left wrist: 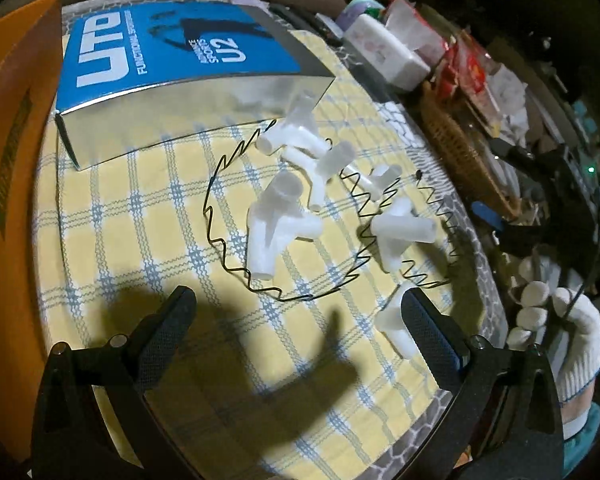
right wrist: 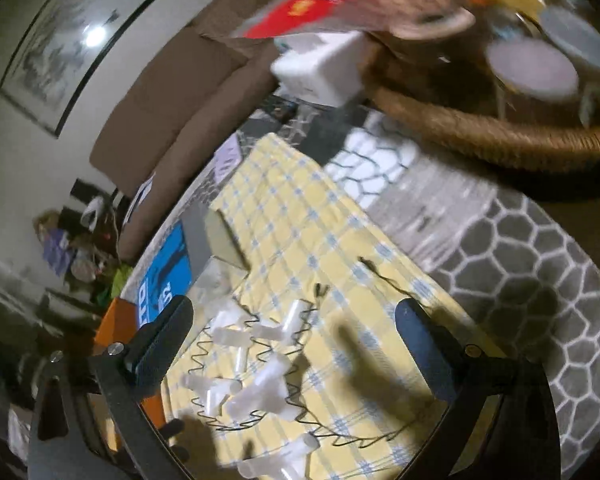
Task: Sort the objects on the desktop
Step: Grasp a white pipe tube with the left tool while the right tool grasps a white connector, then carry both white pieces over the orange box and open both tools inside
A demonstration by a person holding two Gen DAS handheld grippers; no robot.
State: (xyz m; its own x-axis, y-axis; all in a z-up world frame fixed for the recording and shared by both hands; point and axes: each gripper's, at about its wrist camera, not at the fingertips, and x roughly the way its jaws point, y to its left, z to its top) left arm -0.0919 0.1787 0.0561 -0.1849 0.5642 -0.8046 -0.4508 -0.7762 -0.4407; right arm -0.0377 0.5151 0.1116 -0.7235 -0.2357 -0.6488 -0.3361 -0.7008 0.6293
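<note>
Several white plastic pipe connectors (left wrist: 278, 224) lie scattered on a yellow checked cloth (left wrist: 148, 216), some inside a black zigzag wire loop (left wrist: 220, 236). One connector (left wrist: 394, 326) lies just by my left gripper's right finger. My left gripper (left wrist: 296, 300) is open and empty, just short of the loop. In the right wrist view the connectors (right wrist: 256, 392) and wire (right wrist: 300, 400) lie low between the fingers. My right gripper (right wrist: 296, 312) is open and empty above the cloth (right wrist: 300, 232).
A blue and silver box (left wrist: 172, 80) stands at the cloth's far left, an orange box (left wrist: 12, 160) beside it. A wicker basket (right wrist: 480, 128) with packets and a white box (right wrist: 324, 68) stands to the right. A gloved hand (left wrist: 556, 320) shows at the right edge.
</note>
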